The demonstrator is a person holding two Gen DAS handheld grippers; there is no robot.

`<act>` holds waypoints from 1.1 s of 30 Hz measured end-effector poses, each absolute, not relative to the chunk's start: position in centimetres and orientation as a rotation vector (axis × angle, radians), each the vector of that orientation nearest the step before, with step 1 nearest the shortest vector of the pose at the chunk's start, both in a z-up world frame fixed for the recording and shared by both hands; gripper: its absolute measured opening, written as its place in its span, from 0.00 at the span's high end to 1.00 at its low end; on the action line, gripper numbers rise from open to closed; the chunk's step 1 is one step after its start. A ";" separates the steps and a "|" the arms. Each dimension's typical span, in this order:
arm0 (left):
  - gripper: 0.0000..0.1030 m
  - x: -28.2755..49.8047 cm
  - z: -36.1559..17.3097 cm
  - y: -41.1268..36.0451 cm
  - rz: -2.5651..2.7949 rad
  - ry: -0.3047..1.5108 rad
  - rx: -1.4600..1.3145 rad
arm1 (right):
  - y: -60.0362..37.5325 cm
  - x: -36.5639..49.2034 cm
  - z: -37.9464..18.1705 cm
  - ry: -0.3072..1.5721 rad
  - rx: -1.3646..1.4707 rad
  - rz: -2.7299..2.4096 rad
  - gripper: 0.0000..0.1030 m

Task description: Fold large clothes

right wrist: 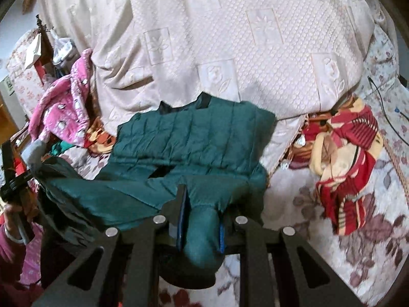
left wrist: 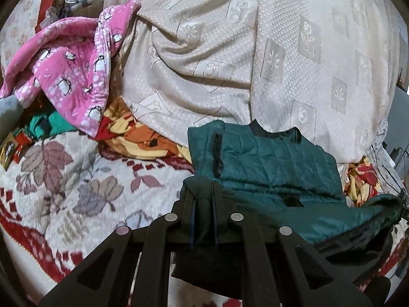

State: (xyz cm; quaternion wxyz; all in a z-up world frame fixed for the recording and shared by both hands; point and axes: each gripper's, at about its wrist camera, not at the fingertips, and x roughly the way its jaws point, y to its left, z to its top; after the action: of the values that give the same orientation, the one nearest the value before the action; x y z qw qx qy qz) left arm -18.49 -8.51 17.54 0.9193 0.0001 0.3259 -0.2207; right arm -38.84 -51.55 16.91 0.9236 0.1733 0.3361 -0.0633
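A teal quilted jacket (left wrist: 268, 163) lies on the bed, its collar toward the cream bedspread. My left gripper (left wrist: 204, 186) is shut on a dark fold at the jacket's near left edge, which is lifted off the blanket. In the right wrist view the same jacket (right wrist: 194, 138) spreads ahead. My right gripper (right wrist: 202, 204) is shut on a thick bunch of its teal fabric, which bulges out between the blue pads and hangs down. The near edge stretches between both grippers. A hand (right wrist: 12, 215) holds the left gripper (right wrist: 15, 179) at the far left.
A rumpled cream bedspread (left wrist: 204, 51) rises behind the jacket. A pink penguin-print garment (left wrist: 71, 71) is piled at the left. Under everything lies a floral blanket (left wrist: 64, 179). A red and yellow blanket (right wrist: 345, 166) is bunched at the right, with cables (right wrist: 383, 107) beyond it.
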 end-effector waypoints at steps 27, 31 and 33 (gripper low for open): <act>1.00 -0.8 16.3 -19.5 -0.304 0.683 0.046 | -60.1 -21.5 16.1 0.716 0.343 -0.339 0.81; 1.00 1.7 13.1 -21.0 -0.284 0.738 0.059 | -61.4 -18.6 13.2 0.758 0.372 -0.372 0.81; 1.00 2.2 12.0 -20.7 -0.316 0.745 0.024 | -61.7 -17.4 11.4 0.776 0.375 -0.391 0.81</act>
State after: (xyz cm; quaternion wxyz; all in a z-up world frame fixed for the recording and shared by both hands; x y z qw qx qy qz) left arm 2.19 -20.73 11.96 0.9191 0.0119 0.3626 -0.1538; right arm -17.42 -61.68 11.36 0.8901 0.1805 0.3737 -0.1883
